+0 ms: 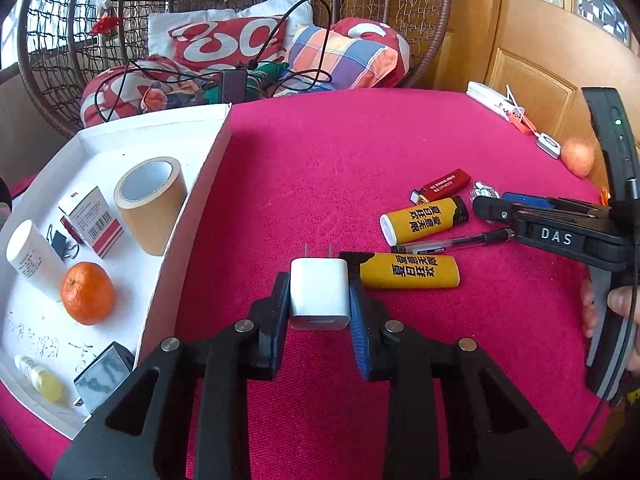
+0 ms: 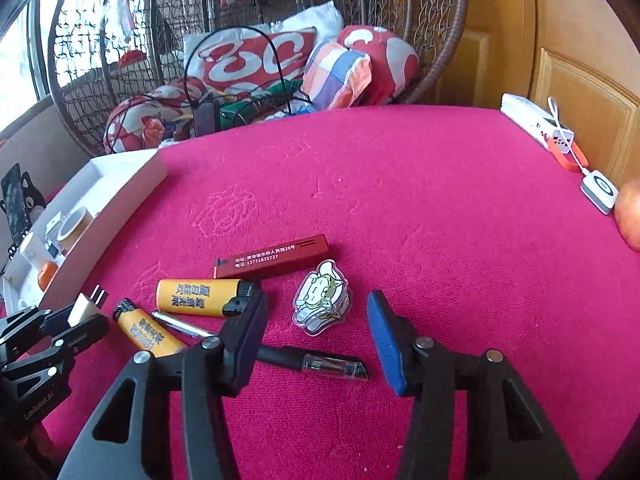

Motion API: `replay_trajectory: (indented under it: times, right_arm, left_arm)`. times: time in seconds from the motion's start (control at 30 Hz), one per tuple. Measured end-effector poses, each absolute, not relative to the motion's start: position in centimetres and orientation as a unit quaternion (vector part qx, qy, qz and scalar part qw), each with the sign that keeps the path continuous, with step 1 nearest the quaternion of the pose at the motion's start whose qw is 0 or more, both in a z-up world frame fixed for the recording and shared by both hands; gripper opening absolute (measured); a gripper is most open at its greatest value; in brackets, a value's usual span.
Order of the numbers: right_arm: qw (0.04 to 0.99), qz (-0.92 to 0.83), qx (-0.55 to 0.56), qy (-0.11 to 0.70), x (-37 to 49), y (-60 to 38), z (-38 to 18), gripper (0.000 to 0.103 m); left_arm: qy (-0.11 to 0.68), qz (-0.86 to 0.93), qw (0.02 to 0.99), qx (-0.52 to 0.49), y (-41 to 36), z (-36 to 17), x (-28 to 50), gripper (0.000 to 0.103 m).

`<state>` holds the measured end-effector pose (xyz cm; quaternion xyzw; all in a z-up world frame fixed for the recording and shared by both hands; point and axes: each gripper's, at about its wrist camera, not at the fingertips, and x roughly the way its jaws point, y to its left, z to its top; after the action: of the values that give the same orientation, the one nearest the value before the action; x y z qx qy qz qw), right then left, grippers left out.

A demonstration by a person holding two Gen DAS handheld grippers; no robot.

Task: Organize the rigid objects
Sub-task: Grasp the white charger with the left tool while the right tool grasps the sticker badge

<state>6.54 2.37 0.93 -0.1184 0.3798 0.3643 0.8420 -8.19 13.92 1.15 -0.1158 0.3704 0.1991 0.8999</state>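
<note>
Your left gripper [image 1: 320,300] is clamped on the white glossy plastic plug-in charger cube [image 1: 319,296], prongs pointing away, low over the pink carpet-like cloth [image 1: 360,152].

Pads sit on the flat sides, so it shouldn't slip; the white cardboard tray [image 1: 192,208] w/ round tape roll [image 1: 154,204] is at ~10 o'clock. Your right gripper [image 2: 320,332] is spread, gripping nothing, astride the clear flat cartoon charm [image 2: 322,298].

wrist cams | angled down, close | shared: yellow lighters [image 1: 408,271], pen [image 2: 312,362]
</note>
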Motion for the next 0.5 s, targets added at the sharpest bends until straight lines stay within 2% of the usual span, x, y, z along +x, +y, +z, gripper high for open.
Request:
replay_trajectory:
  times: [0.1, 0.13, 0.3, 0.5]
  right_arm:
    - [0.843, 0.351, -0.139, 0.384, 6.8, 3.1, 0.4, 0.042]
    - [0.842, 0.352, -0.142, 0.383, 6.8, 3.2, 0.4, 0.033]
    - [0.839, 0.363, -0.145, 0.379, 6.5, 3.4, 0.4, 0.033]
    - [0.844, 0.387, -0.083, 0.363, 5.6, 1.3, 2.0, 0.033]
  left_arm:
    - [0.372, 0.2, 0.899, -0.12, 14.2, 1.1, -8.2, 0.027]
    - [0.373, 0.199, 0.898, -0.121, 14.2, 1.0, -8.1, 0.027]
    - [0.367, 0.201, 0.901, -0.119, 14.1, 1.2, -8.3, 0.027]
    - [0.358, 0.2, 0.904, -0.118, 13.9, 1.3, -8.6, 0.027]
